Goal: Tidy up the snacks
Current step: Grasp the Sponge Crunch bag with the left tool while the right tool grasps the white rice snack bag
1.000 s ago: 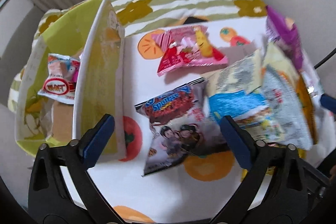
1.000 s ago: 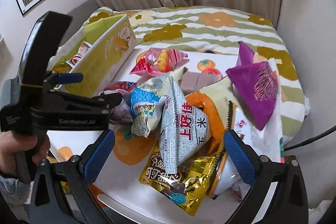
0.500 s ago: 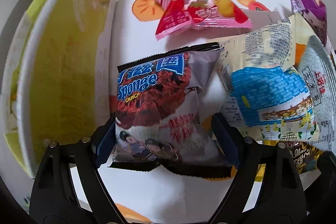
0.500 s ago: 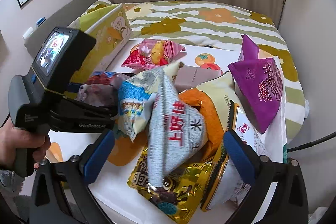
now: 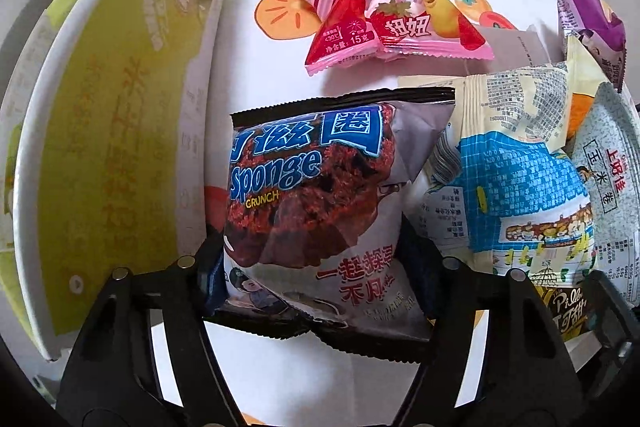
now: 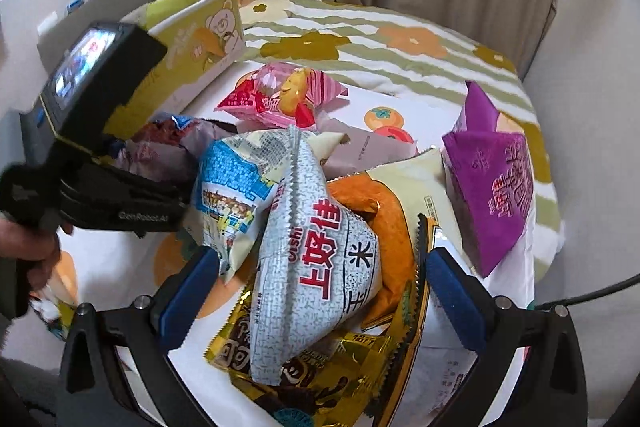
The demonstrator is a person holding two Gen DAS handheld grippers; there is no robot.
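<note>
My left gripper (image 5: 316, 279) is shut on the lower end of a brown and grey Sponge Crunch bag (image 5: 316, 195), which also shows in the right wrist view (image 6: 160, 147). The yellow-green bear box (image 5: 100, 107) stands open just to its left. My right gripper (image 6: 320, 295) is open, its fingers either side of a grey Oishi rice-snack bag (image 6: 320, 259) in the snack pile, not touching it. A gold bag (image 6: 304, 379) lies under that bag.
On the white persimmon-print cloth (image 5: 248, 67) lie a pink strawberry bag (image 5: 384, 27), a blue and cream bag (image 5: 516, 195), an orange bag (image 6: 384, 219) and a purple bag (image 6: 492, 187). A striped flowered cover (image 6: 360, 39) lies behind, a curtain beyond.
My left gripper came down and forward over the Sponge Crunch bag and closed on it. My right gripper moved closer to the grey Oishi bag and stayed open.
</note>
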